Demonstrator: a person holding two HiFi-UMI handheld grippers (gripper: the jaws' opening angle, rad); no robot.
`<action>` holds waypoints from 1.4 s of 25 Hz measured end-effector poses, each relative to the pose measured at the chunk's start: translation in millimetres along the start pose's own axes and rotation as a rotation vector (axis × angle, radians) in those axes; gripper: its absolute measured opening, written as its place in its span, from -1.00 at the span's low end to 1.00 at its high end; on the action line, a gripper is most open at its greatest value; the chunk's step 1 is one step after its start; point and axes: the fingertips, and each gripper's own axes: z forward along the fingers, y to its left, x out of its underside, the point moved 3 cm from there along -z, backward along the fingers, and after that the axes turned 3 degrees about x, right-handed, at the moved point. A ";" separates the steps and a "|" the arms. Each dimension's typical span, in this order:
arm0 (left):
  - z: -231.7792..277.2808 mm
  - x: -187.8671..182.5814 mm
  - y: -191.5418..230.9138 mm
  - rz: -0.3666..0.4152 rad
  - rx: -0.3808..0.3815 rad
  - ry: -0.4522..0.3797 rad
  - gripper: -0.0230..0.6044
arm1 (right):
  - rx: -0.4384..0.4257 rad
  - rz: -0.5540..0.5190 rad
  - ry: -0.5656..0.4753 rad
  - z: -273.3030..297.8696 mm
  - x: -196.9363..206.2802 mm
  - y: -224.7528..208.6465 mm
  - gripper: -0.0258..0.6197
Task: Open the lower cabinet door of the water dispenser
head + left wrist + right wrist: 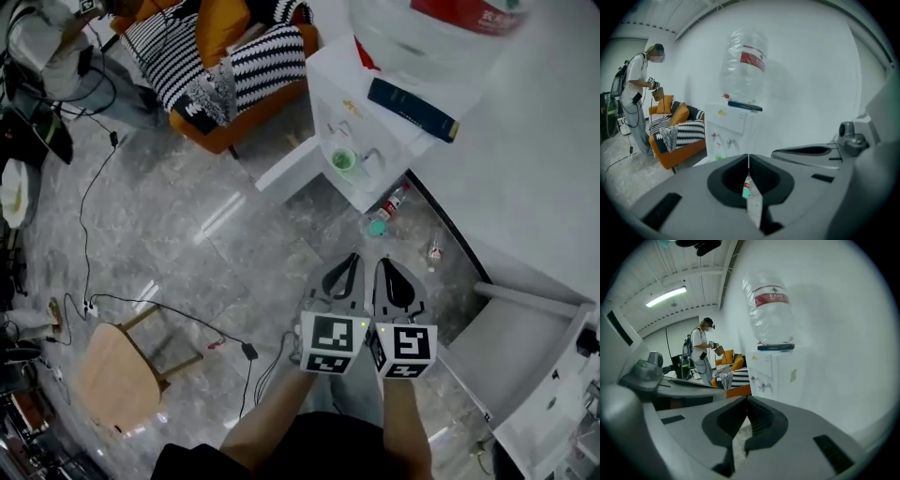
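Observation:
The white water dispenser [361, 112] stands against the wall with a clear bottle [427, 28] on top; it also shows in the left gripper view [726, 131] and the right gripper view [766, 373]. At its base a white panel [286, 167] juts out to the left and looks like the lower cabinet door swung open. My left gripper [351, 260] and right gripper [382, 263] hover side by side above the floor, a short way in front of the dispenser. Both are shut with nothing between them [749, 158] [747, 400].
A green cup [343, 159] sits under the taps and a dark blue box [412, 110] lies on the dispenser top. Two small bottles [384, 211] [434, 251] lie on the floor. Also here: an orange sofa [220, 66], wooden stool [117, 375], cables [169, 314], white unit [534, 347], a person [637, 103].

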 end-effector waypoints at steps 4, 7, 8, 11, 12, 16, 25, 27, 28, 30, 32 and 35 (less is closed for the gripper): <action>-16.5 -38.6 -21.6 0.035 0.013 -0.046 -0.89 | 0.022 -0.014 -0.063 -28.6 -37.1 -10.0 -0.89; -36.9 -64.6 -29.0 0.064 0.007 -0.087 -0.89 | 0.034 0.002 -0.120 -49.8 -63.0 -12.8 -0.89; -42.1 -73.1 -29.3 0.072 0.002 -0.103 -0.89 | 0.037 0.005 -0.141 -54.2 -71.4 -14.8 -0.89; -56.3 -94.2 -30.8 0.080 -0.011 -0.143 -0.89 | 0.036 0.000 -0.193 -65.4 -94.3 -21.8 -0.89; -63.3 -98.2 -34.1 0.074 -0.013 -0.147 -0.89 | 0.034 -0.001 -0.198 -72.7 -99.7 -23.1 -0.89; -83.9 -123.1 -43.9 0.099 -0.029 -0.182 -0.89 | 0.032 -0.007 -0.235 -95.1 -127.7 -28.1 -0.89; -109.6 -181.0 -56.7 0.125 -0.035 -0.320 -0.89 | -0.007 -0.087 -0.359 -119.9 -191.4 -20.1 -0.89; -116.0 -189.8 -57.3 0.114 -0.022 -0.357 -0.89 | -0.011 -0.106 -0.372 -124.0 -199.6 -17.4 -0.89; -118.9 -194.2 -56.5 0.110 -0.016 -0.375 -0.89 | -0.012 -0.110 -0.378 -125.7 -203.7 -16.6 -0.89; -122.7 -202.8 -52.2 0.105 -0.021 -0.400 -0.89 | -0.017 -0.115 -0.393 -127.2 -212.0 -15.9 -0.89; -125.9 -208.7 -47.4 0.104 -0.036 -0.414 -0.89 | -0.009 -0.150 -0.403 -128.1 -218.0 -14.7 -0.89; -129.7 -216.2 -42.5 0.117 -0.068 -0.444 -0.89 | 0.022 -0.222 -0.428 -131.2 -223.9 -12.4 -0.89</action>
